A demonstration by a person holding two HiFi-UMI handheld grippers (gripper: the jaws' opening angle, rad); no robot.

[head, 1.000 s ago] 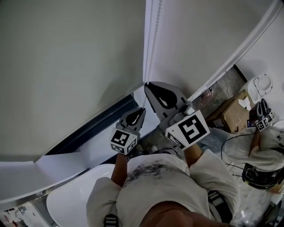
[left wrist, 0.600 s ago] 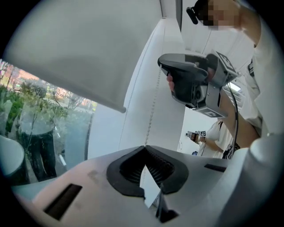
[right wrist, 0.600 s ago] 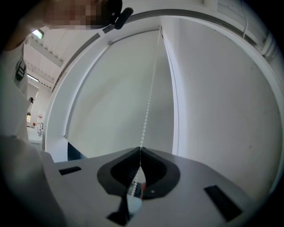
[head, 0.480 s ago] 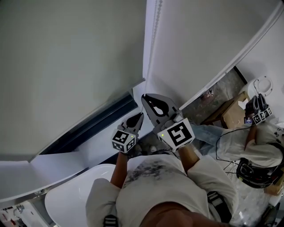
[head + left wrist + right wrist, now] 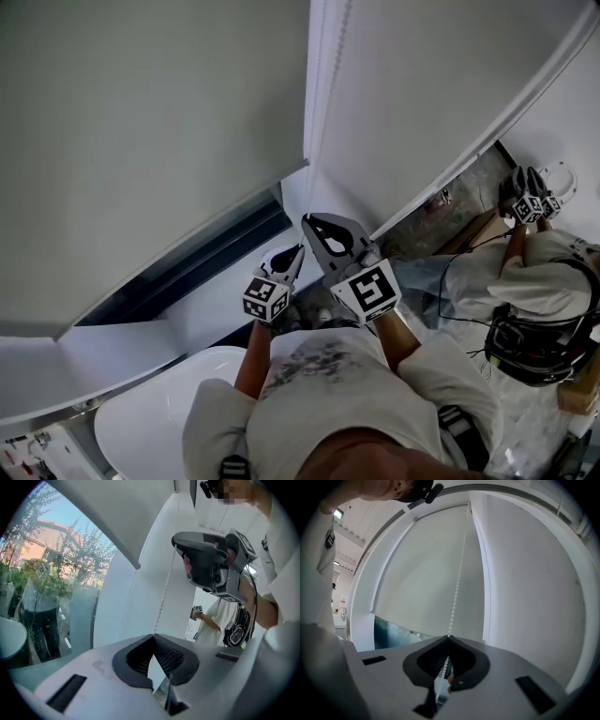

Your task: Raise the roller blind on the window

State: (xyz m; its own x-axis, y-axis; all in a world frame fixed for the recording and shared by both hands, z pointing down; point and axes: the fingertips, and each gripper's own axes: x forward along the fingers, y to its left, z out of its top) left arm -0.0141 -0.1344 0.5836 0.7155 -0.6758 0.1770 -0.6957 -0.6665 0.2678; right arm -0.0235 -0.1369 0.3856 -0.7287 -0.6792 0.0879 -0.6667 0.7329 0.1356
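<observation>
The pale roller blind [image 5: 141,141] hangs over most of the window, with a dark strip of glass [image 5: 187,267] bare below its bottom edge. A white bead chain [image 5: 319,94] runs down the frame beside it. My right gripper [image 5: 319,225] is shut on the bead chain [image 5: 457,583], whose beads pass between the closed jaws. Just below and to its left, my left gripper [image 5: 292,253] is also shut, and the bead chain [image 5: 164,597] comes down to its tips. In the left gripper view the right gripper [image 5: 206,559] is above.
A second person [image 5: 534,281] stands at the right holding grippers [image 5: 525,202] up. A white rounded basin or tabletop [image 5: 150,412] lies at the lower left, under the sill [image 5: 56,370]. Through the glass [image 5: 47,583] I see trees and houses.
Both grippers have come down together along the chain, the right one staying above the left. The strip of bare glass looks slightly wider. The person at the right has raised their grippers.
</observation>
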